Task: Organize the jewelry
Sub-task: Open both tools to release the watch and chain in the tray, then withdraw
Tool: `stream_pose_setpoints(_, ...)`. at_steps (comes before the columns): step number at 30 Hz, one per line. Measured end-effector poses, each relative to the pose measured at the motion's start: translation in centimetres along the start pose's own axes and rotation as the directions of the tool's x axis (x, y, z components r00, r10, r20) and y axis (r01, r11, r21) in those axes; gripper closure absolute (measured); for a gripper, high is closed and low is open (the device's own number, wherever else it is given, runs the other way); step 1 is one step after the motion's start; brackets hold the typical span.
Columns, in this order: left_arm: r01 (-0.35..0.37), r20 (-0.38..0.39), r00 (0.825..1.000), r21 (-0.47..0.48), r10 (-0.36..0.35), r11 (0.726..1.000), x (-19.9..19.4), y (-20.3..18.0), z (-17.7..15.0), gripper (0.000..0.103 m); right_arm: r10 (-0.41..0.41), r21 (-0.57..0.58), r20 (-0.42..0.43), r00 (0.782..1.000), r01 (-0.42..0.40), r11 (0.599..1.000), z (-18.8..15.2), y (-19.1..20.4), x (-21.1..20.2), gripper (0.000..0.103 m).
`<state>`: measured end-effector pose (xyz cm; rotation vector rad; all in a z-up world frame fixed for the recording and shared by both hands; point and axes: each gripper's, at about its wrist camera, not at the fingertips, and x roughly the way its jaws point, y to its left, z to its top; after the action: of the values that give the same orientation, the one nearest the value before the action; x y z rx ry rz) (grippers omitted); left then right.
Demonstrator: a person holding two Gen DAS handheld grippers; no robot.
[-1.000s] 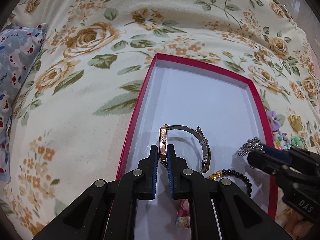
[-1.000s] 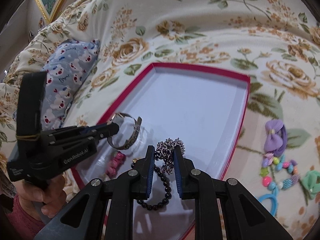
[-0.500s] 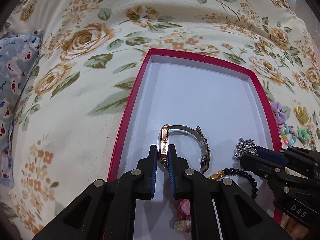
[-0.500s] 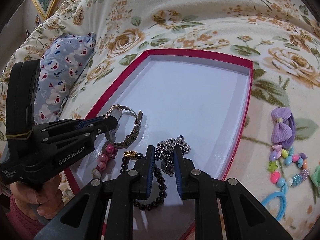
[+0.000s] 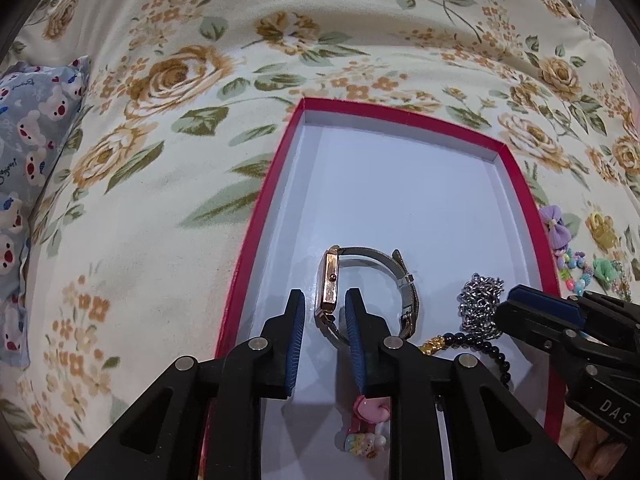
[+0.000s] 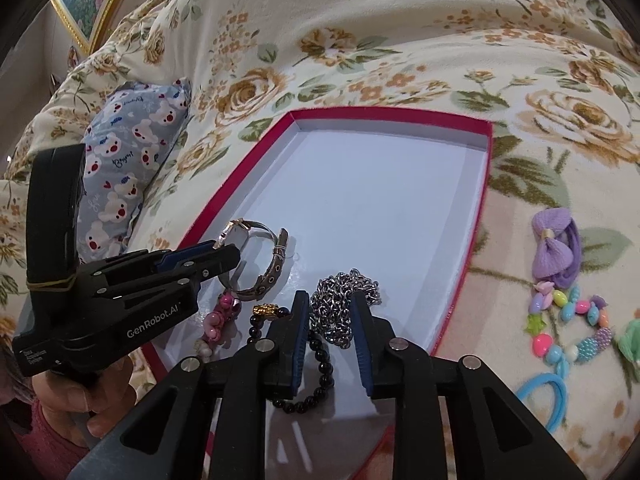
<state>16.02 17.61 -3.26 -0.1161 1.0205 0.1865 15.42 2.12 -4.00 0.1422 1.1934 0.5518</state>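
A red-rimmed white tray (image 5: 256, 216) (image 6: 482, 208) lies on a floral bedspread. A rose-gold watch with a metal band (image 5: 332, 280) (image 6: 256, 252) rests on its edge on the tray floor. My left gripper (image 5: 325, 308) (image 6: 224, 254) is open, its jaws on either side of the watch case without touching. A silver chain (image 6: 340, 304) (image 5: 478, 304) lies heaped in the tray. My right gripper (image 6: 330, 312) (image 5: 516, 300) is open around it.
A black bead bracelet with a gold charm (image 6: 320, 364) (image 5: 468, 340) and a pink charm piece (image 6: 220, 316) (image 5: 370, 420) lie at the tray's near end. A purple bow (image 6: 554, 248), colourful beads (image 6: 568, 320) and a blue hair tie (image 6: 548, 396) lie right of the tray. A bear-print pillow (image 6: 128, 152) lies left.
Both grippers lowered their loads to the tray floor and opened. The watch and the silver chain now rest in the tray, released.
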Motion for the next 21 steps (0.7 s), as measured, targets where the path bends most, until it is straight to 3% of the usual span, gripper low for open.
stream_pose_setpoints(1,-0.002,0.007,1.000,-0.004,0.002,1.000,-0.3,0.1,-0.1,0.077,0.005,0.004,0.012,1.000,-0.005,1.000,0.0,0.0,-0.6,0.068)
stream_pose_setpoints(4,0.004,0.034,0.999,-0.033,-0.003,0.999,-1.5,0.3,-0.5,0.053,0.010,0.015,0.052,0.999,-0.011,1.000,0.1,-0.2,-2.3,0.062)
stream_pose_setpoints(15,0.077,0.059,0.996,-0.159,-0.068,0.984,-4.7,0.7,-3.5,0.047,-0.089,0.064,0.167,0.982,0.079,0.995,-1.6,-3.3,-9.1,0.049)
stream_pose_setpoints(21,0.102,0.054,0.994,-0.170,-0.094,0.980,-5.5,-0.1,-4.2,0.046,-0.154,0.119,0.187,0.970,0.133,0.984,-3.3,-5.9,-11.7,0.048)
